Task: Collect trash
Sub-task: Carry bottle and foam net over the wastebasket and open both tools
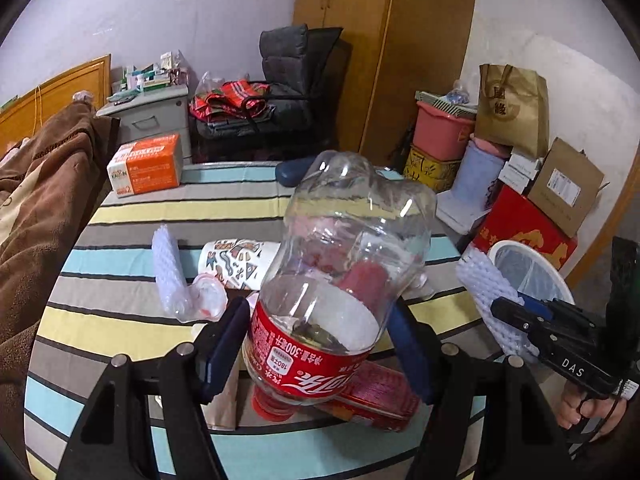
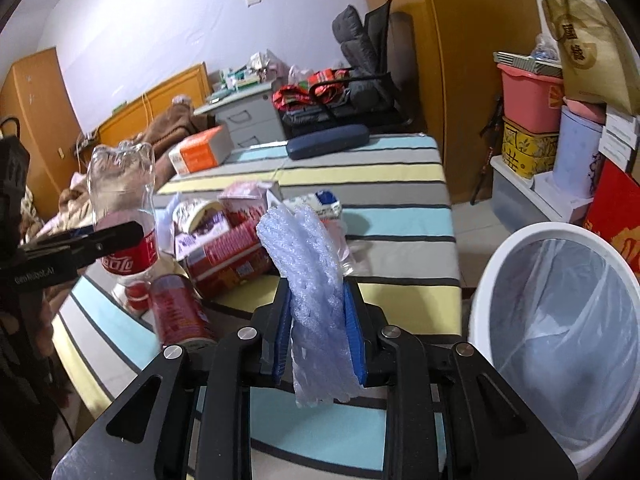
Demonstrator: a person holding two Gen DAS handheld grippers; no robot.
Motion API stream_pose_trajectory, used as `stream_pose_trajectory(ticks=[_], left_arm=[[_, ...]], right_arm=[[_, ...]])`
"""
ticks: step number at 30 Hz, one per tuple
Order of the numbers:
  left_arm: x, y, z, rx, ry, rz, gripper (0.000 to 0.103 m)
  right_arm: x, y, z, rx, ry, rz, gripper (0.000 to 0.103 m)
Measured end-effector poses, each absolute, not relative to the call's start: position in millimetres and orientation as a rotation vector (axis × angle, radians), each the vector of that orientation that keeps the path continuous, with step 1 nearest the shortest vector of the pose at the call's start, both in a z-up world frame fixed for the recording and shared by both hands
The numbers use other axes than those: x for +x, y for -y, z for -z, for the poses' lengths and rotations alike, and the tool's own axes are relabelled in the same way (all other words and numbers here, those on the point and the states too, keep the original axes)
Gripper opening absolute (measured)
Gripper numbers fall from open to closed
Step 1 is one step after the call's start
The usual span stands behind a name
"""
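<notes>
A clear, crumpled cola bottle [image 1: 352,240] with a red label sits between the blue pads of my left gripper [image 1: 316,320], cap end toward the camera, lifted above the striped tablecloth [image 1: 132,320]. The pads press on its label. My right gripper [image 2: 318,292] is shut on a white foam net sleeve [image 2: 296,240], which sticks up past the fingertips. In the right wrist view the bottle [image 2: 120,188] hangs at the left in the left gripper [image 2: 120,232]. In the left wrist view the right gripper [image 1: 508,308] and its foam net [image 1: 488,292] show at the right.
A white bin [image 2: 500,264] with a clear liner stands beside the table's right edge. On the cloth lie a second foam net [image 1: 170,272], a patterned paper cup [image 1: 236,260], a red can [image 2: 180,312], a red box [image 2: 228,256], an orange box [image 1: 148,164] and a blue case [image 2: 328,140].
</notes>
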State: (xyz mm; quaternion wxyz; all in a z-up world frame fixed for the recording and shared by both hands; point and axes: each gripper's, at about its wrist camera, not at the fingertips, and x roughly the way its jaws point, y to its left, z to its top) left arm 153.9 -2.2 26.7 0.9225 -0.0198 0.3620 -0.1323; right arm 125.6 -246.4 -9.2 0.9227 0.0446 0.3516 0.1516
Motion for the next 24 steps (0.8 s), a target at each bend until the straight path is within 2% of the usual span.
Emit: stream_pose_trajectory(ticks=[11,24], left_arm=[[141.4,29.6,-62.9,-0.008,-0.655,0.313,0.072],[161.5,133.6,-66.4,-0.046,-0.679,0.589,0.072]], right_arm=[[108.8,283.5,-6.2,0.179,-0.653,-0.247,0.026],[94.2,351.6,-11.8,0.213,-0.637,-0.010,0.026]])
